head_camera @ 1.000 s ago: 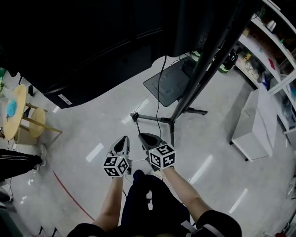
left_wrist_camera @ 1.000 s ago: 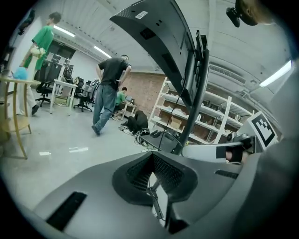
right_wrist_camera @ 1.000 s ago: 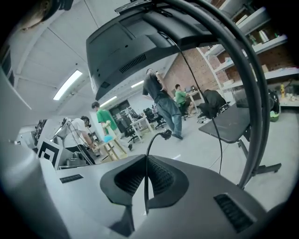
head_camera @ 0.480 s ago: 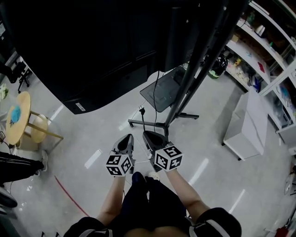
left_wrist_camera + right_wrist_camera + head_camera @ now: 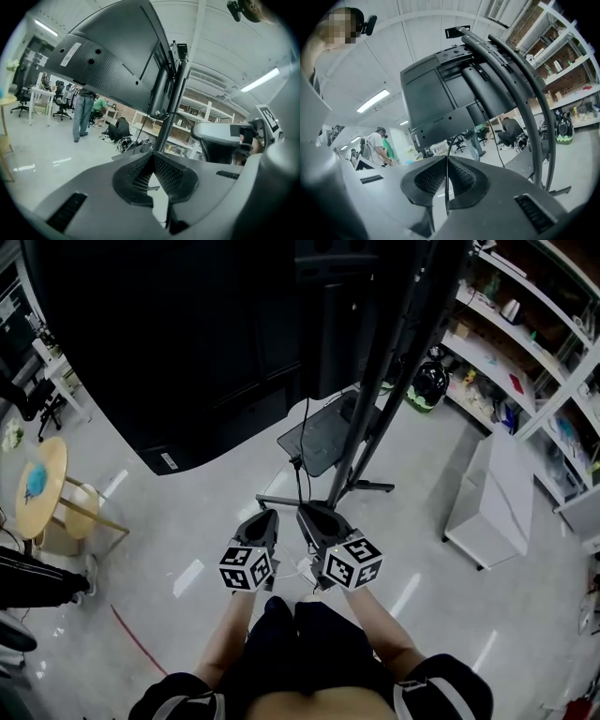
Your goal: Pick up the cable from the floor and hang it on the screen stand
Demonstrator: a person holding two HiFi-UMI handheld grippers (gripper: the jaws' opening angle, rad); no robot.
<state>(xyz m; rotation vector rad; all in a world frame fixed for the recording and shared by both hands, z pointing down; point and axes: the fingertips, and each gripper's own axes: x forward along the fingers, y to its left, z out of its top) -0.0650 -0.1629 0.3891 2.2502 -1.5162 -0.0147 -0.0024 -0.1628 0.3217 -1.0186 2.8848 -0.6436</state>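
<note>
Seen from the head camera, a person stands on a pale grey floor and holds both tools out in front, side by side and close together. The right gripper (image 5: 309, 513) is closed on the cable (image 5: 301, 474), a thin black cord. In the right gripper view the cord (image 5: 446, 187) is pinched between the two ribbed pads. It runs nearly upright, out past the jaw tips, then curves up toward the back of the screen (image 5: 436, 101).

From above, the cord's length points straight away from the person, toward the foot of the screen stand (image 5: 375, 399). The left gripper (image 5: 265, 516) is also closed, and in its own view the jaw tips meet with nothing between them.

The stand's dark slanted poles rise just ahead, with a flat black tray (image 5: 323, 432) low on it. Open white shelves (image 5: 511, 343) at the right hold many small items, too small to tell apart. A white cabinet (image 5: 492, 498) stands below them.
</note>
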